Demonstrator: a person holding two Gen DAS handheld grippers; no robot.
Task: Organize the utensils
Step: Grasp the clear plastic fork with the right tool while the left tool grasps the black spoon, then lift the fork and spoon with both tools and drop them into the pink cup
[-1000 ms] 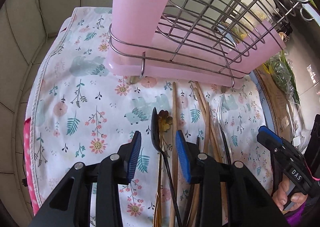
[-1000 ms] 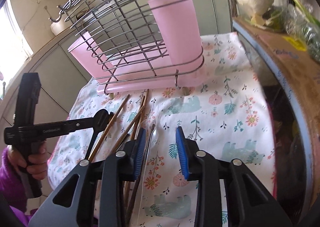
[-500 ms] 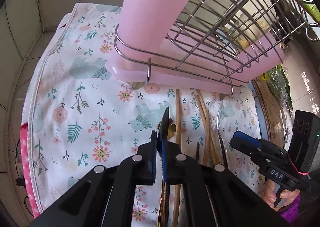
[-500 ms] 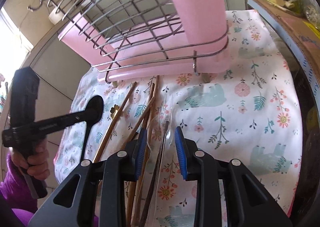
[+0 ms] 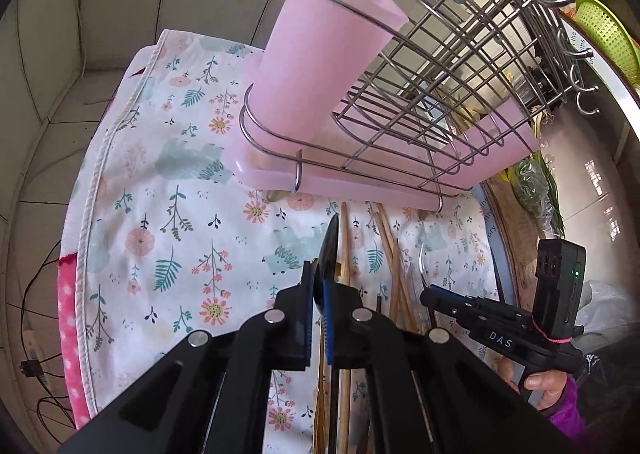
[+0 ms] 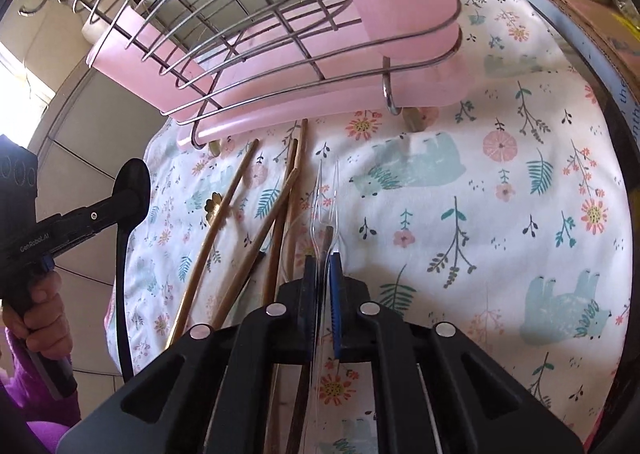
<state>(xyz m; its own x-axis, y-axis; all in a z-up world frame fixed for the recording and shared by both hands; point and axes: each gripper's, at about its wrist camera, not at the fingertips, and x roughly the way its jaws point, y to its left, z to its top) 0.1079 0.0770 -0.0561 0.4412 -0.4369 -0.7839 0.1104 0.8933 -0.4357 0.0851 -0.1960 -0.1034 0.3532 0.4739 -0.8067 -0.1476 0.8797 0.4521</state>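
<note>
Left tool (image 5: 318, 308) now clamped narrow on the black spoon (image 5: 329, 250), where a second ago stood wide with the spoon lying between the pads; spoon bowl now raised just ahead of the tips, handle trailing down beneath the tool, also seen from the right wrist view lifted off the cloth (image 6: 132, 190). Right tool (image 6: 322, 278) just been closing, now pinched on the clear plastic fork (image 6: 326, 210), tines reaching out ahead of the tips over the floral cloth (image 6: 500, 214); earlier stood partly open over the same fork. Wooden chopsticks (image 6: 240, 214) loose on the cloth just left of the right tool, one crossing another, a small gold flower-ended utensil (image 6: 214, 204) beyond them. Wire rack (image 5: 420, 94) on its pink tray (image 5: 360, 186) farther ahead of both tools, pink cup (image 5: 320, 62) upright in its ring at the rack's end, now seen down to its open rim from the left wrist. Person's hand (image 6: 44, 314) gripping the left tool's handle.
</note>
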